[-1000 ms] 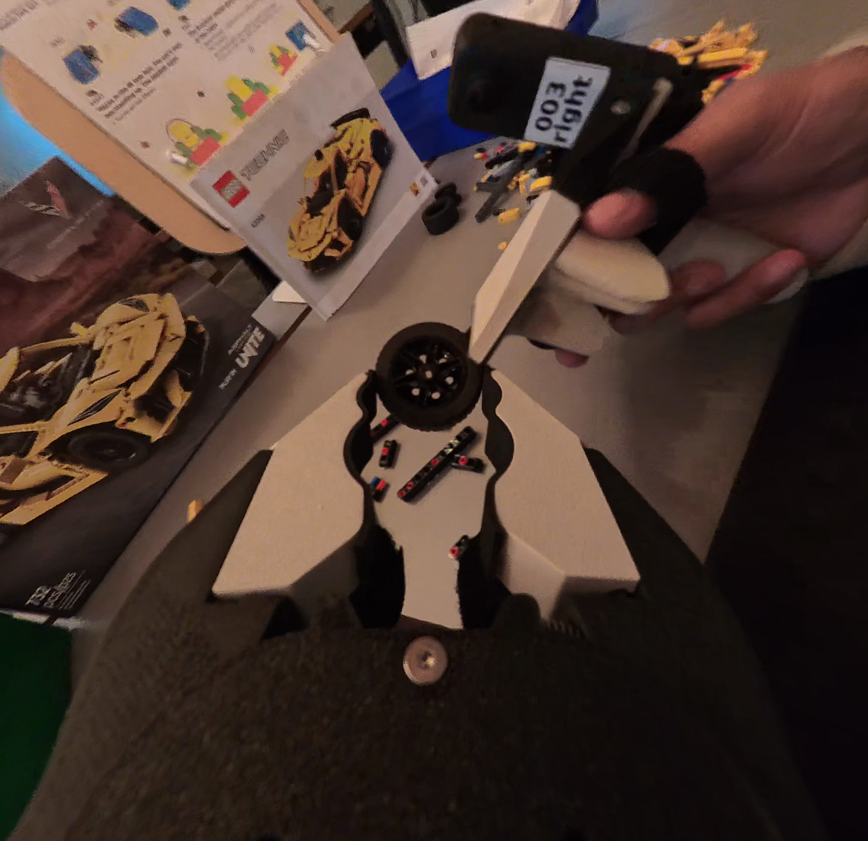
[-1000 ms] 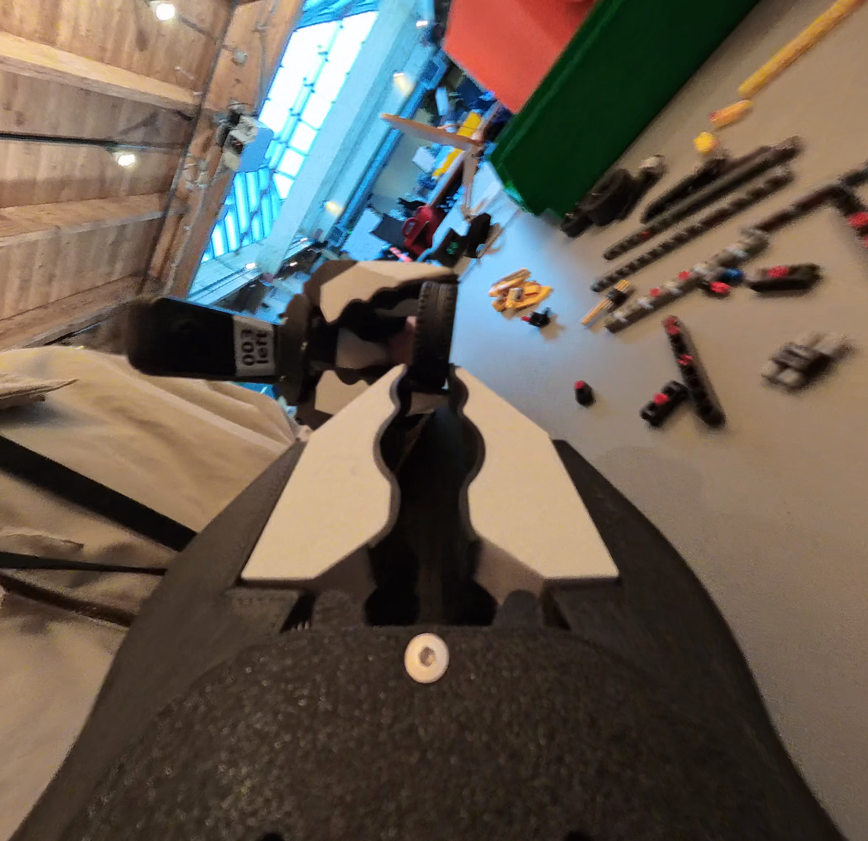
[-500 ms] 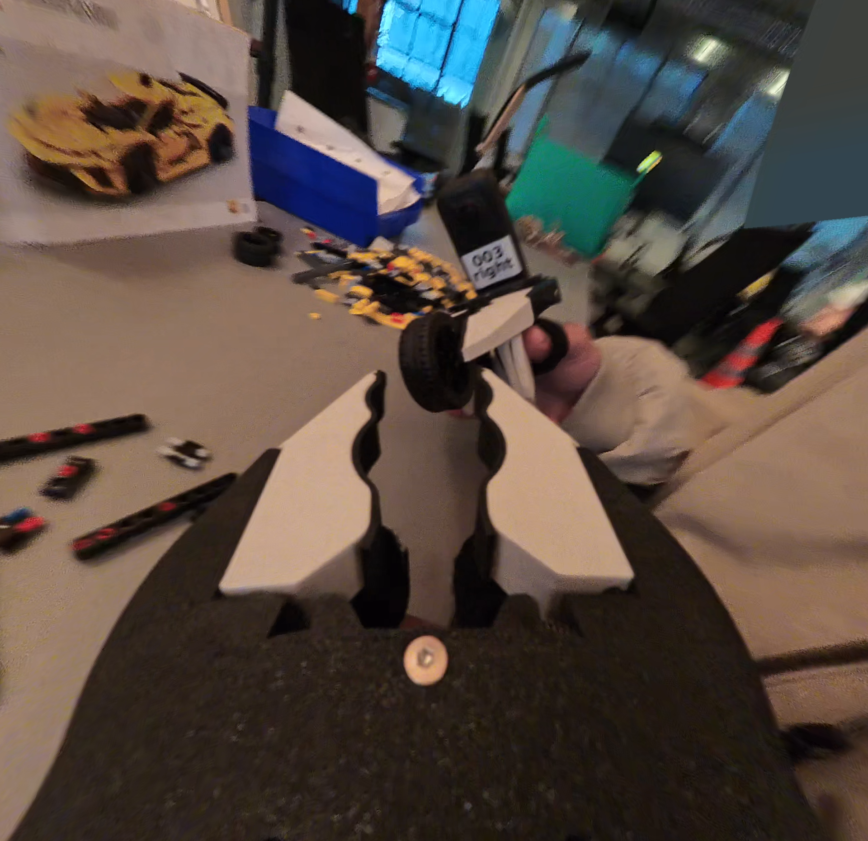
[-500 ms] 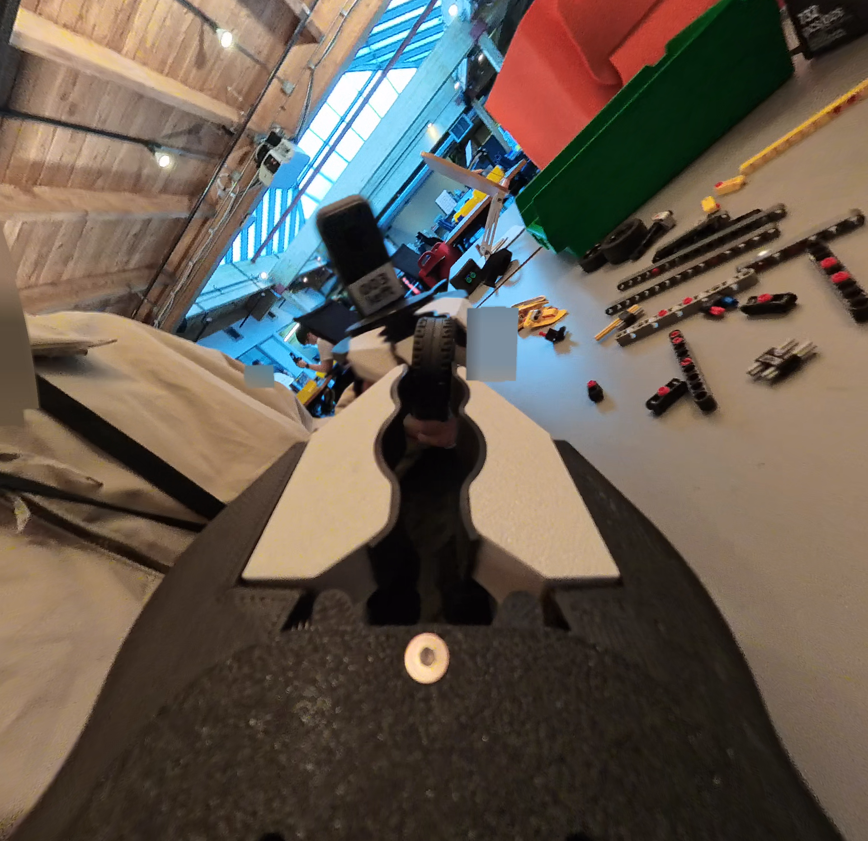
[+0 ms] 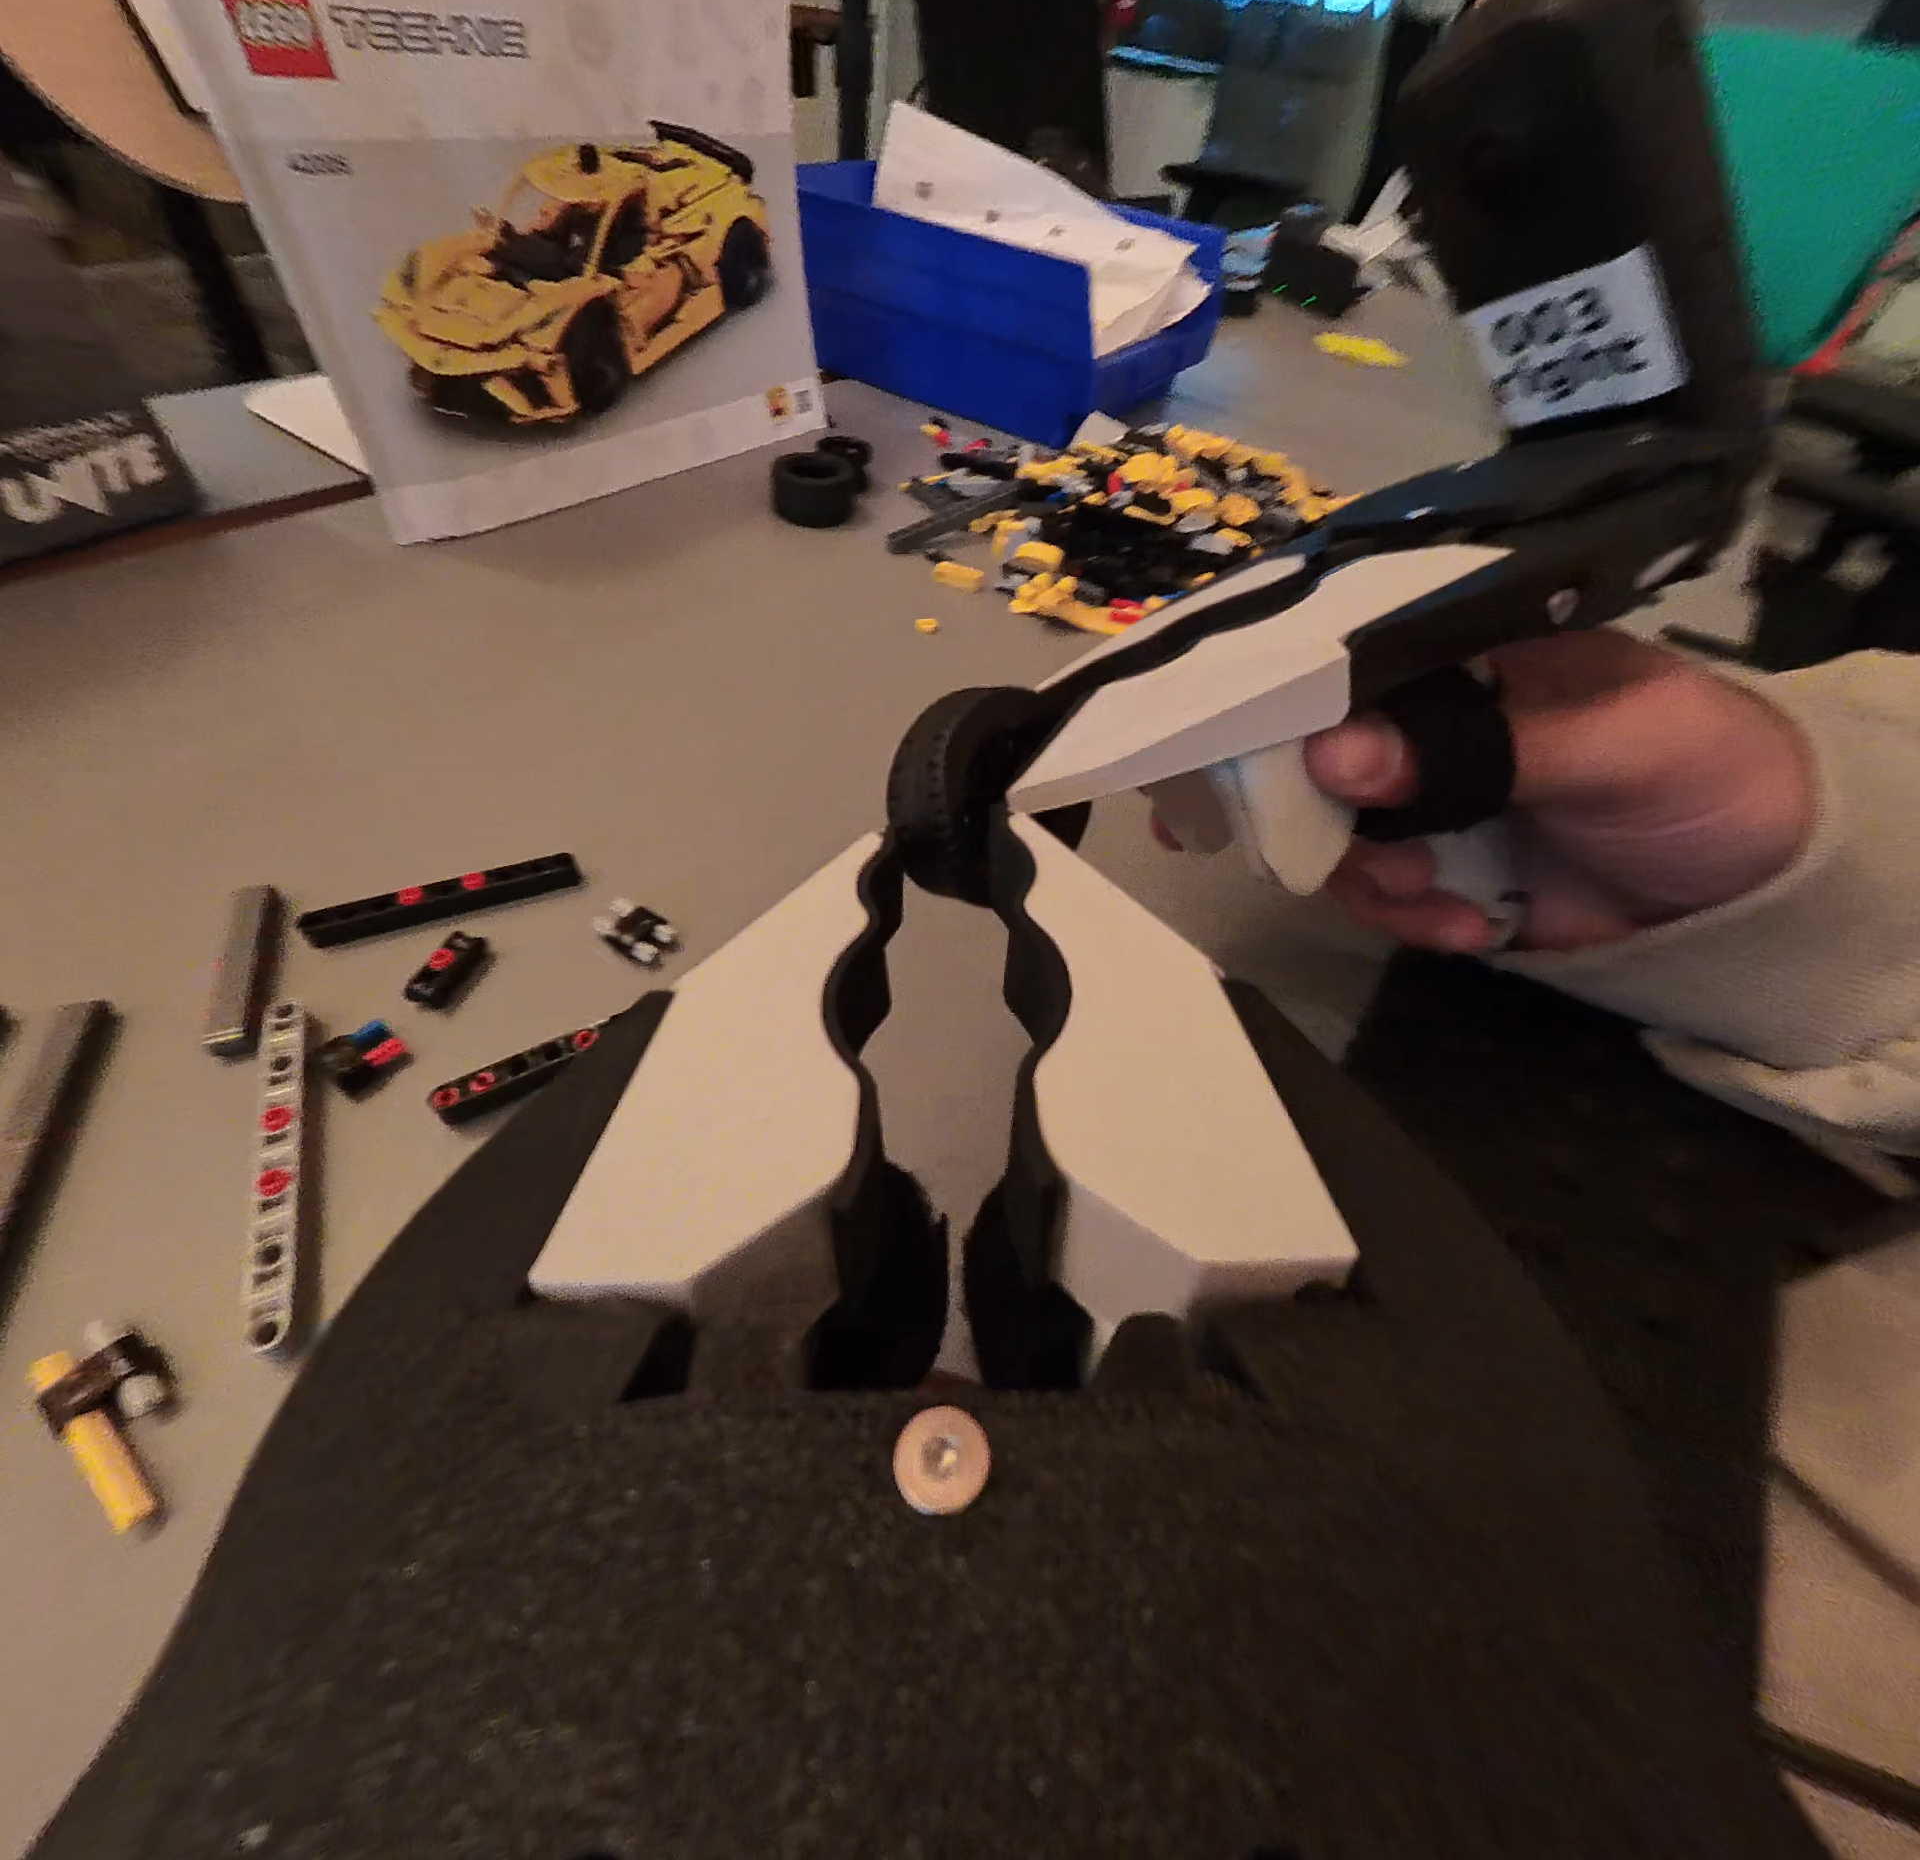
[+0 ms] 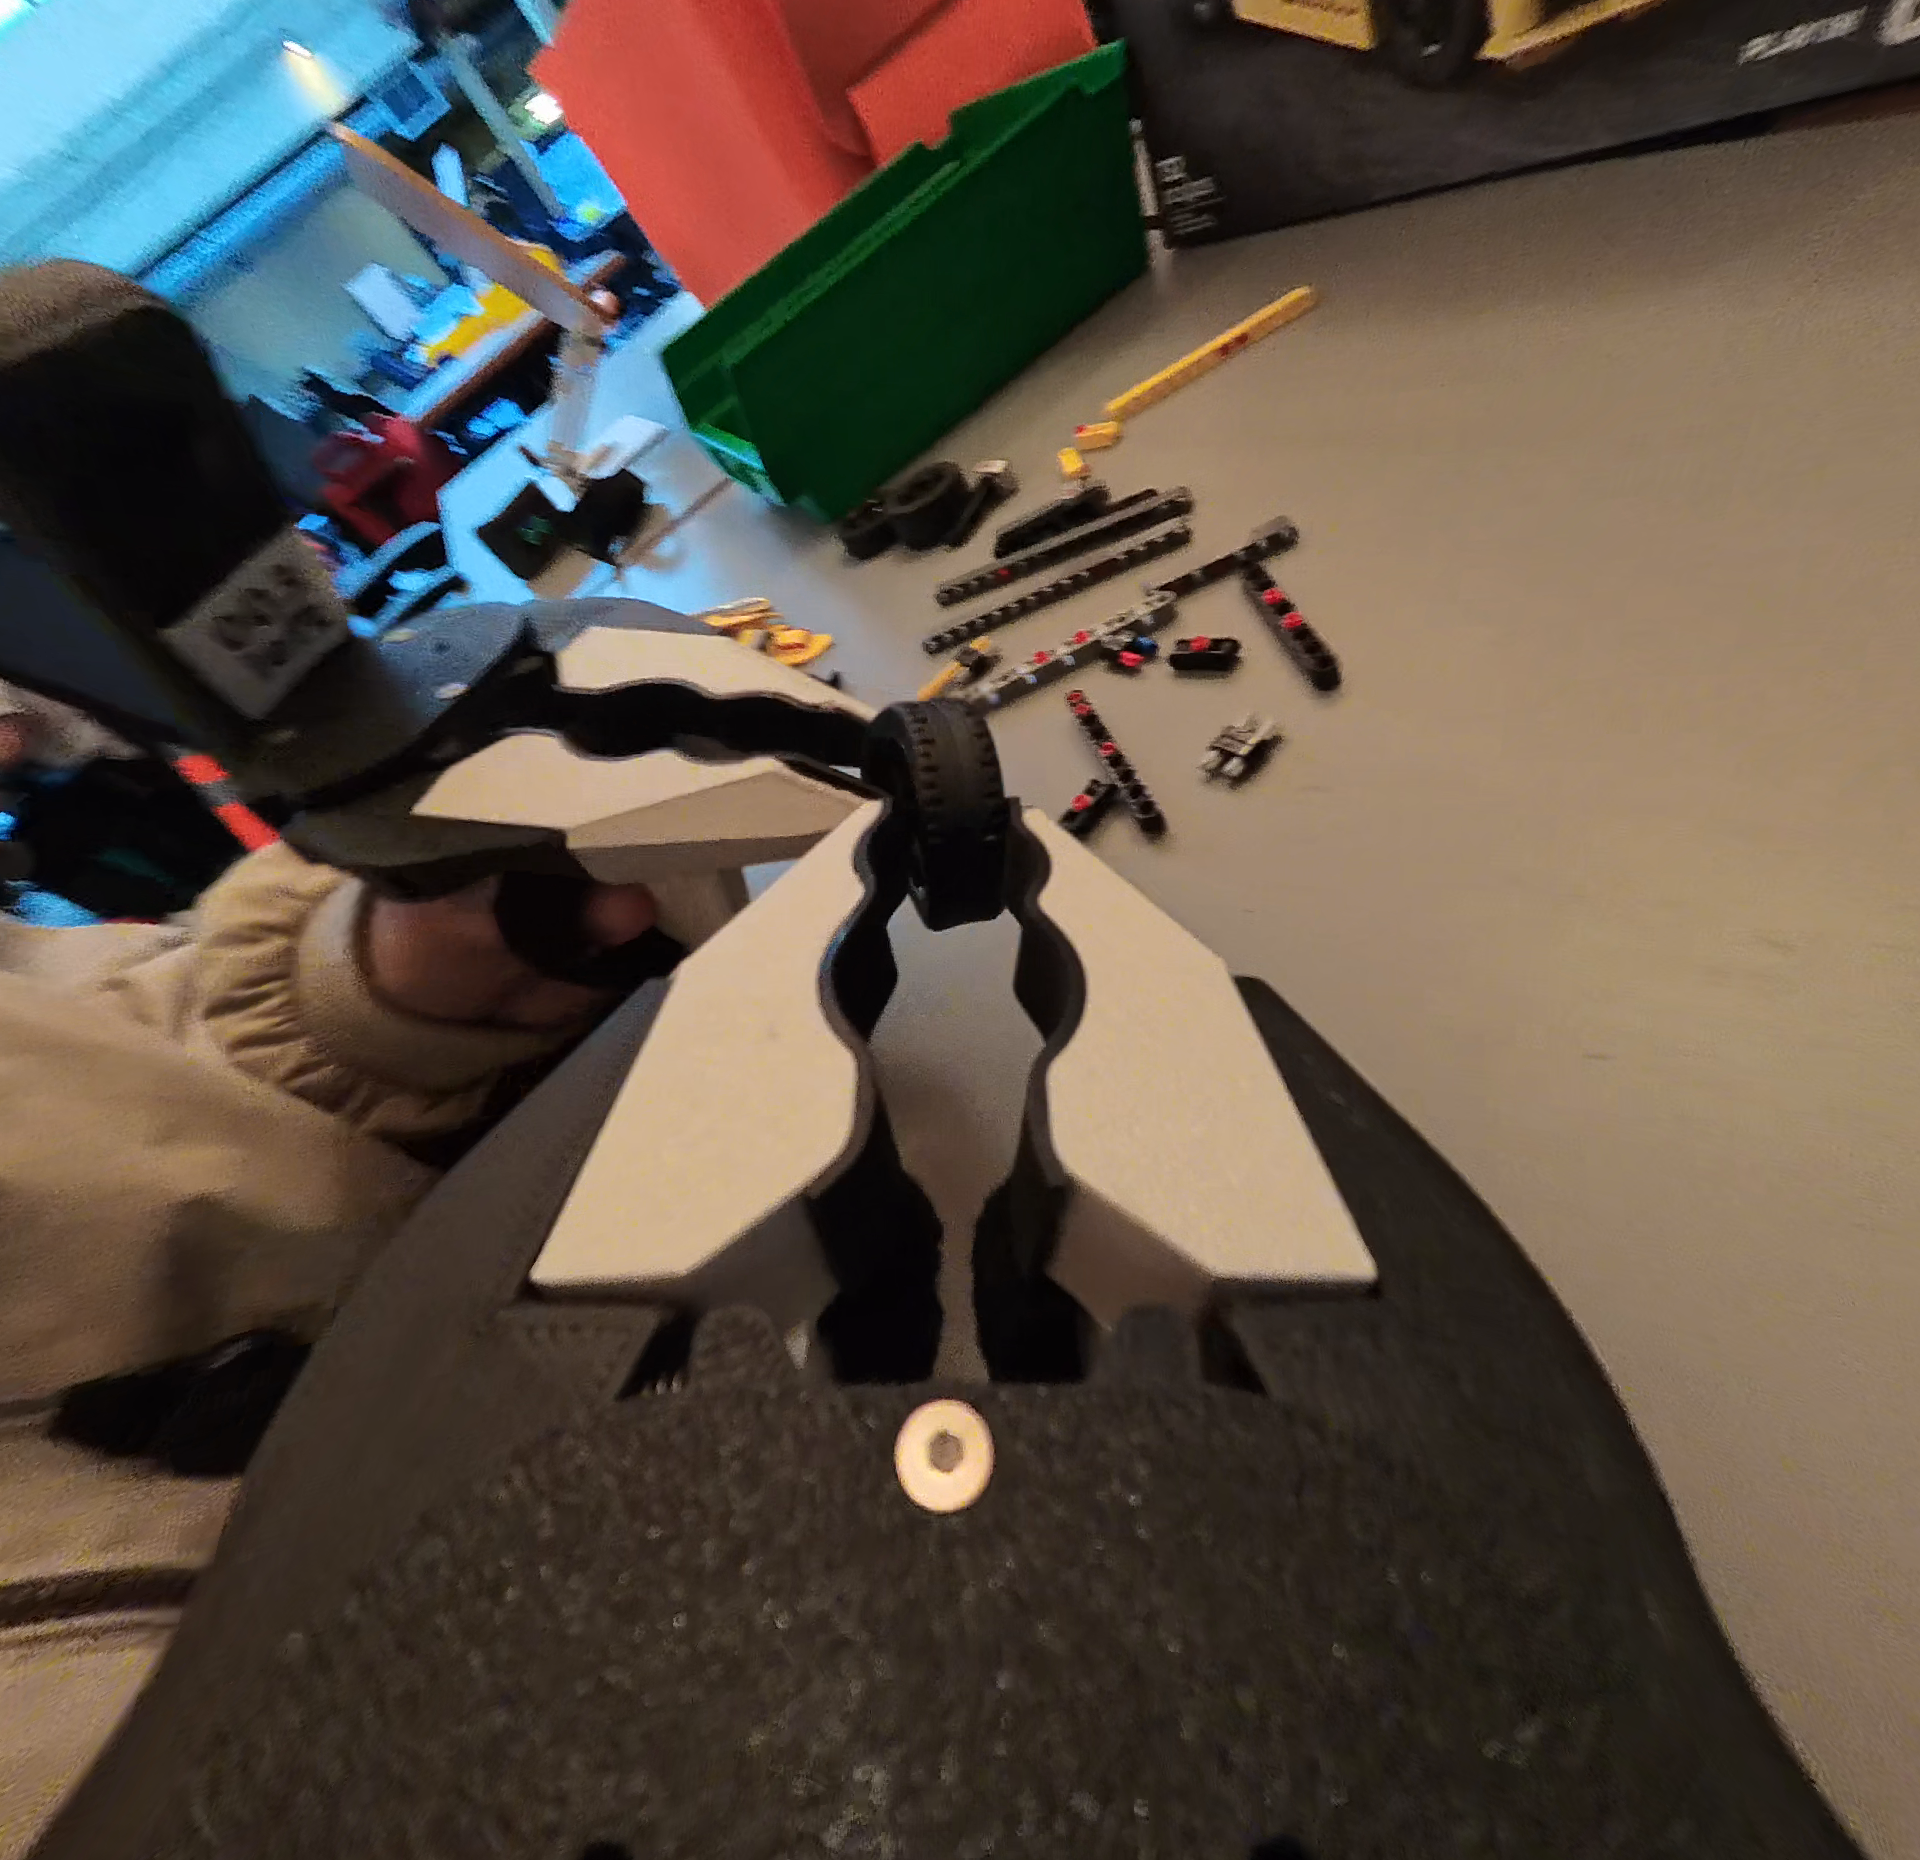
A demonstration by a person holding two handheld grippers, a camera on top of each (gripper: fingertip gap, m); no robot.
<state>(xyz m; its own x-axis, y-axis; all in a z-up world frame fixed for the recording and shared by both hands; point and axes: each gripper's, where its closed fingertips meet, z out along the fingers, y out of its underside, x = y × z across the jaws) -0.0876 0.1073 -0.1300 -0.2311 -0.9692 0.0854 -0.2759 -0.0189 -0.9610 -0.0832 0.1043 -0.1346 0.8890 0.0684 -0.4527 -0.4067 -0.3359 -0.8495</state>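
Observation:
A small black wheel [image 5: 940,771] with a ribbed tyre is held in the air above the grey table [image 5: 520,688], between both grippers. My left gripper [image 5: 948,854] is shut on its lower part, one tip on each side of the tyre. My right gripper [image 5: 992,761] comes in from the right, held by a person's hand [image 5: 1579,802], with its tips on the wheel. In the right wrist view the wheel [image 6: 940,771] sits between the tips of my right gripper [image 6: 943,844], and my left gripper [image 6: 868,761] meets it from the left.
An instruction booklet [image 5: 499,252] stands at the back, with a blue bin [image 5: 987,324], two loose tyres [image 5: 816,480] and a pile of yellow and black pieces [image 5: 1122,522]. Black beams [image 5: 436,891] lie at left. A green bin [image 6: 935,293] and a dark box [image 6: 1455,96] stand beyond more beams [image 6: 1070,563]. The tips of both grippers are at nearly the same place.
Half a second ago my left gripper stood open just below the wheel, which only the right held. The left has now closed on it. Both grippers have swung round over the table.

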